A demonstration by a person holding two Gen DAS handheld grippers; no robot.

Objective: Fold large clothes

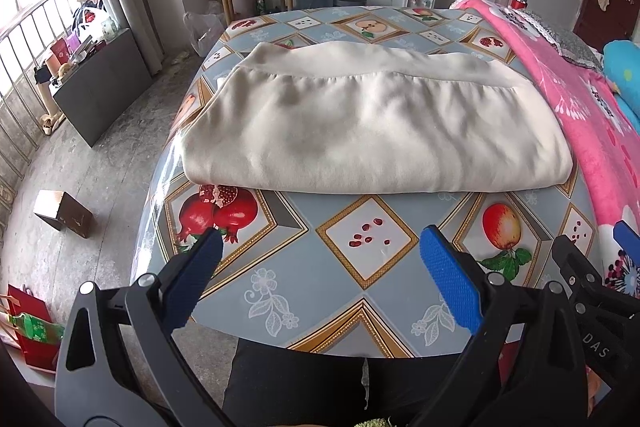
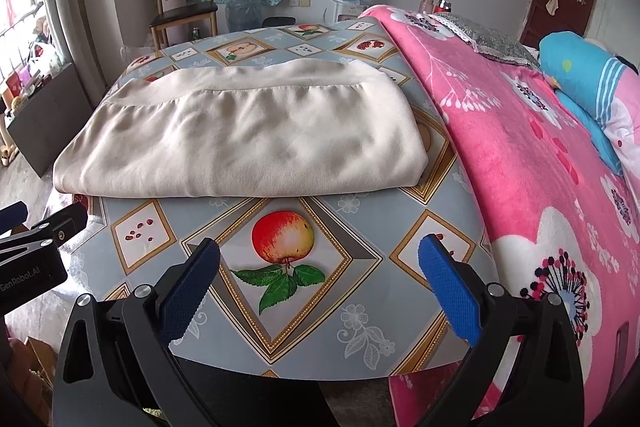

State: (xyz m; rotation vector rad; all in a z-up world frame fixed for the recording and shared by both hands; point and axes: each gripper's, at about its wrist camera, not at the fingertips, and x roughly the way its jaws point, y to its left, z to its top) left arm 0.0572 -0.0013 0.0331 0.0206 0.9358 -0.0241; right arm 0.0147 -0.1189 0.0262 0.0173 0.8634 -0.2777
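That cream garment point(image 1: 372, 123) is folded into a wide rectangle across the middle of the frame, lying on the fruit-print tablecloth point(image 1: 280, 291). Its long axis runs left to right, with the banded hem along the far edge and the thick fold facing you. To its right, a pink floral blanket point(image 2: 520, 155) drapes down beside the table.

Your left gripper point(image 1: 320, 259) sits low at the bottom of the frame over the near table edge, fingers spread wide and holding nothing, aimed straight at the fold. Your right gripper point(image 2: 319, 267) matches it: low, level, jaws apart, empty, well short of the cloth.

Readable text: "GenRobot.AI" on the left tool's body at the right view's left edge, and "DAS" at the left view's lower right.
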